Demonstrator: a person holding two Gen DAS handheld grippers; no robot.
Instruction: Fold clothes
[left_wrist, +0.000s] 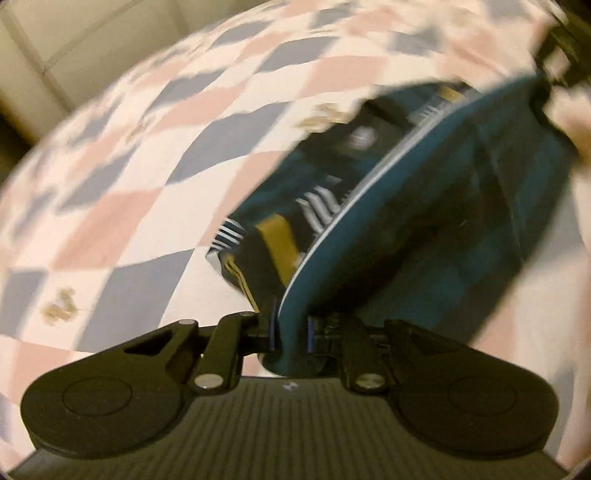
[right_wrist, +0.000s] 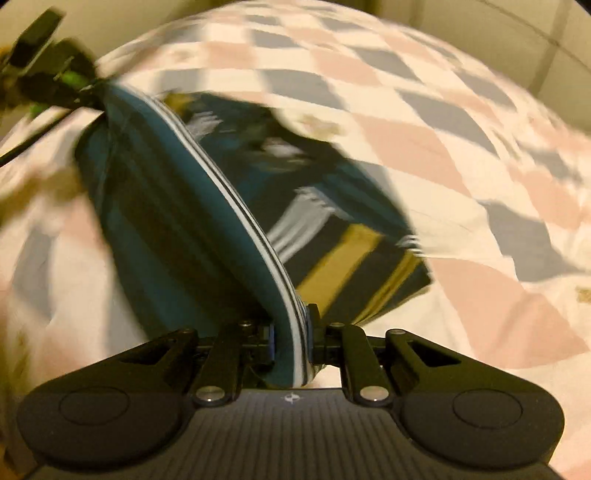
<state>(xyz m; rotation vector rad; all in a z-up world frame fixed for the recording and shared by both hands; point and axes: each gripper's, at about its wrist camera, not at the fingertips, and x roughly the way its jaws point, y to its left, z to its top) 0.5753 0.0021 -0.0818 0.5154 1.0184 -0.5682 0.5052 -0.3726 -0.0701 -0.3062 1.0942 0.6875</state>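
A teal garment with white, black and mustard stripes is stretched in the air between both grippers, above a checked bed. My left gripper is shut on one end of its teal hem. My right gripper is shut on the other end, where a white-striped edge runs away from the jaws. In the right wrist view the left gripper shows at the upper left, clamped on the far corner. The striped lower part hangs down toward the bed. Both views are motion-blurred.
The bed cover is checked in pink, grey and white and fills most of both views. A pale wall or tiled surface lies beyond the bed's far edge. A hand shows blurred at the right edge.
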